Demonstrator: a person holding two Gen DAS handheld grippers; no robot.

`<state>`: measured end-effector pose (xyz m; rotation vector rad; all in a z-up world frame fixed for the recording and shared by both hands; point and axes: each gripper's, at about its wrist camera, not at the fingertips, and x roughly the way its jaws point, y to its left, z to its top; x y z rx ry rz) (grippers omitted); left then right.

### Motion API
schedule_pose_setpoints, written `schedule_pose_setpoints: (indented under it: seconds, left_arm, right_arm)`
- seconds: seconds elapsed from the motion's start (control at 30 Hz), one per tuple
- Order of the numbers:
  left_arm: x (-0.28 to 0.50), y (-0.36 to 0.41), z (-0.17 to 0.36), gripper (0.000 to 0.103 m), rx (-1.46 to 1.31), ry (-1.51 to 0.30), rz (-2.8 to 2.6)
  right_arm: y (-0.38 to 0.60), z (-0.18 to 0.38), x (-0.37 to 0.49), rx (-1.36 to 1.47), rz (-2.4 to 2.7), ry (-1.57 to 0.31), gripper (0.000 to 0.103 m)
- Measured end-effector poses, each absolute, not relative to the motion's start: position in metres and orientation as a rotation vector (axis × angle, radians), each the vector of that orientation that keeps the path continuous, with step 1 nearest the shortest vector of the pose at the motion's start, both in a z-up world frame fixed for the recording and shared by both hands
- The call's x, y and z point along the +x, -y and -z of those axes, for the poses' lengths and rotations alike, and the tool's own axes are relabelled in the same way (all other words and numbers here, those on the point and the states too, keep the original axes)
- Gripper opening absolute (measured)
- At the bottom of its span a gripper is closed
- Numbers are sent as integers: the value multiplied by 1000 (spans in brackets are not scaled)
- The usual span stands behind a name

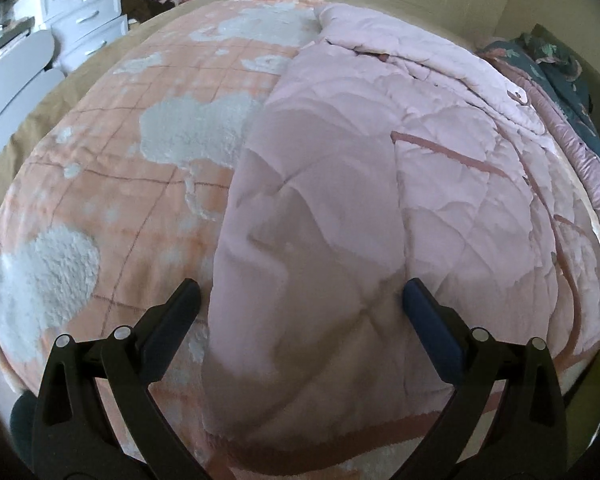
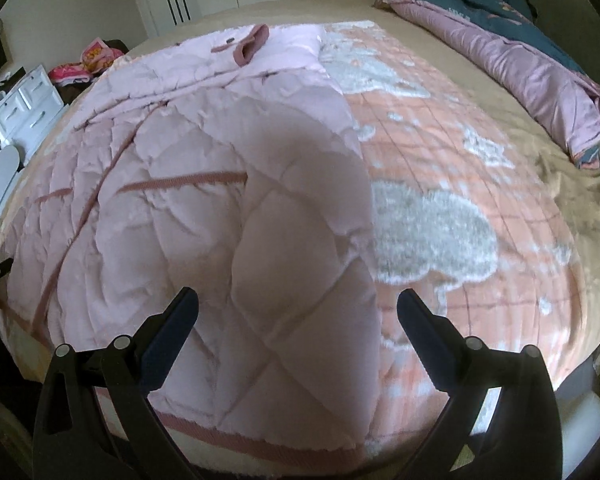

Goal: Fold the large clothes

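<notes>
Left gripper point(image 1: 302, 300): black fingers spread wide, holding nothing; poised above the near edge of the bed.
Garment: large pale pink quilted coat point(image 1: 380, 184) with darker pink trim, lying flat on the peach and white fleece blanket point(image 1: 132, 184); its hem reaches the blanket's near edge.
Right gripper point(image 2: 298, 300): fingers spread wide, holding nothing; poised above the coat's hem.
Far right edge: rumpled mauve and teal duvet point(image 2: 532, 76) on the tan bedsheet point(image 2: 572, 200), well apart from the coat.
</notes>
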<state>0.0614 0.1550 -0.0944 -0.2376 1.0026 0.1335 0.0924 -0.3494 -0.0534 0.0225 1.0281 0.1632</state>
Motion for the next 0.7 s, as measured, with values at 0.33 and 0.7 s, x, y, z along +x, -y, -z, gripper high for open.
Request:
schedule_pose_setpoints:
  seconds: [0.33,0.7]
  left_arm:
    - [55,-140,96,94,-235,-1007,-100]
    - [45,-137,94,94,-267,-1005,-45]
  right_arm:
    - [359,65,72,80,-175,-1080,99]
    - [368,84,58,235,-199,-1116,99]
